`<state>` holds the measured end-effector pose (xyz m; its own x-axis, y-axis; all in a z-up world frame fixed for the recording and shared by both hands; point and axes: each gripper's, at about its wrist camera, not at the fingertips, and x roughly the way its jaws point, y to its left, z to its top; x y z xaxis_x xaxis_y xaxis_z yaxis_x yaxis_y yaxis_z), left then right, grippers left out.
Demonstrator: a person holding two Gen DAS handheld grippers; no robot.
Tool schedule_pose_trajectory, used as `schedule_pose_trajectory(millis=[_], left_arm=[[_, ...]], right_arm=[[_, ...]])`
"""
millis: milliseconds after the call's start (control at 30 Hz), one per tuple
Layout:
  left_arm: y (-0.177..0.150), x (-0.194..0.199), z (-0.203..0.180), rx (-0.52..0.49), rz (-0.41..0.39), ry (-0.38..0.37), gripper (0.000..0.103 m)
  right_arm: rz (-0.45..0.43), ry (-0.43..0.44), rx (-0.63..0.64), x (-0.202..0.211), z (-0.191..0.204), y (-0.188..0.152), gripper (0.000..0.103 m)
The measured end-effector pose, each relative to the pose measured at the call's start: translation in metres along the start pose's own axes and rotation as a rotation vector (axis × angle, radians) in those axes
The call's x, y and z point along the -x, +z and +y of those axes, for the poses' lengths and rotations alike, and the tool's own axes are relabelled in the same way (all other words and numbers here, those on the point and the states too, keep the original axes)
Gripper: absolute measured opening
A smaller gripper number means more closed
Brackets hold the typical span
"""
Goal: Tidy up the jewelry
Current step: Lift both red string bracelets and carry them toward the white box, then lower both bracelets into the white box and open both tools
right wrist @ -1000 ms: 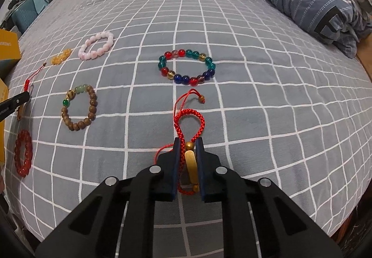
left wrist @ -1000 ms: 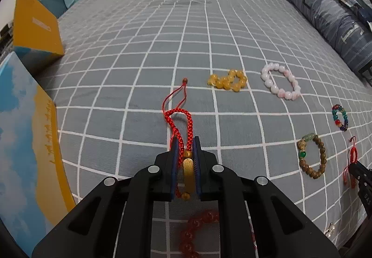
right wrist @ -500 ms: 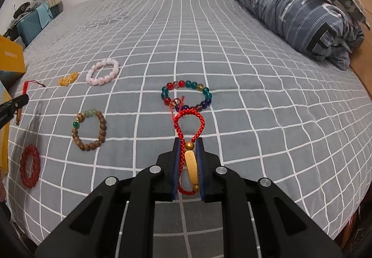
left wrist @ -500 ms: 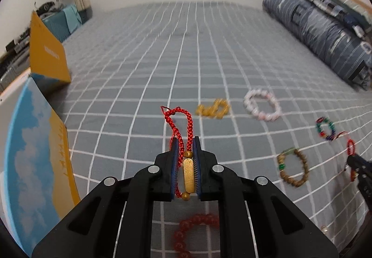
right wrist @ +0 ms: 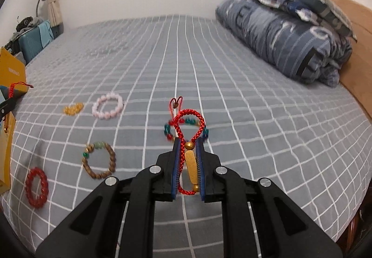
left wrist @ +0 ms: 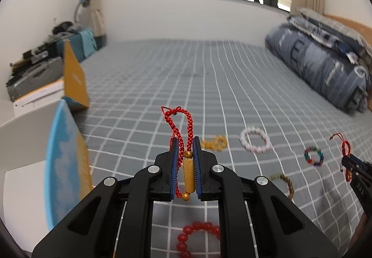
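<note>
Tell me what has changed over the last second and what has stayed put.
Both grippers have risen and tilted up, lifting their red cord bracelets off the bed: the left gripper holds one red cord bracelet, the right gripper the other. Both stayed clamped; nothing was released. The beaded bracelets, such as the pink one, lie unmoved on the bedspread.

2 red braided cord bracelets, each with a gold bar charm, stand upright, clamped: one (left wrist: 180,127) in the left gripper (left wrist: 185,141), one (right wrist: 189,125) in the right gripper (right wrist: 188,143). On the bedspread at 9 to 11 o'clock of the right-wrist view lie a red bead bracelet (right wrist: 36,187), a brown wooden one (right wrist: 99,160), a pink one (right wrist: 107,105) and an amber one (right wrist: 73,108); a multicolour one (right wrist: 168,130) sits at 12.
</note>
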<state>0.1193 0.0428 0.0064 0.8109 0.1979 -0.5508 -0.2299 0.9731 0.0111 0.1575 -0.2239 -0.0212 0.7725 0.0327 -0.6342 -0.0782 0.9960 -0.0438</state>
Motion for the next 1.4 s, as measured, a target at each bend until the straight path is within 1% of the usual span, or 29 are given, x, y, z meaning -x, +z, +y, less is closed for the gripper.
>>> schedule_pose_trajectory(millis=[200, 333, 500, 567, 700, 833, 1000, 1267, 1400], left_arm=[[0.005, 0.015, 0.008, 0.017, -0.050, 0.010, 0.012], [0.006, 0.022, 0.012, 0.018, -0.055, 0.013, 0.012], [0.005, 0.039, 0.027, 0.030, -0.068, 0.018, 0.012], [0.005, 0.049, 0.037, 0.036, -0.093, 0.049, 0.012], [0.005, 0.065, 0.060, 0.055, -0.105, 0.077, 0.012], [0.007, 0.082, 0.084, 0.080, -0.108, 0.115, 0.012], [0.007, 0.111, 0.124, 0.118, -0.133, 0.195, 0.012], [-0.001, 0.146, 0.188, 0.179, -0.107, 0.295, 0.012], [-0.001, 0.163, 0.218, 0.207, -0.116, 0.337, 0.012]], right_arm=[[-0.052, 0.004, -0.002, 0.008, 0.011, 0.006, 0.012], [-0.072, 0.011, 0.004, 0.013, 0.021, 0.008, 0.012], [-0.083, 0.029, 0.002, 0.021, 0.038, 0.013, 0.012], [-0.085, 0.036, -0.002, 0.025, 0.045, 0.015, 0.012], [-0.090, 0.056, 0.005, 0.035, 0.064, 0.019, 0.012], [-0.108, 0.091, 0.024, 0.053, 0.091, 0.024, 0.012], [-0.131, 0.154, 0.048, 0.078, 0.130, 0.029, 0.012], [-0.176, 0.261, 0.122, 0.120, 0.202, 0.037, 0.012], [-0.190, 0.328, 0.154, 0.136, 0.239, 0.038, 0.012]])
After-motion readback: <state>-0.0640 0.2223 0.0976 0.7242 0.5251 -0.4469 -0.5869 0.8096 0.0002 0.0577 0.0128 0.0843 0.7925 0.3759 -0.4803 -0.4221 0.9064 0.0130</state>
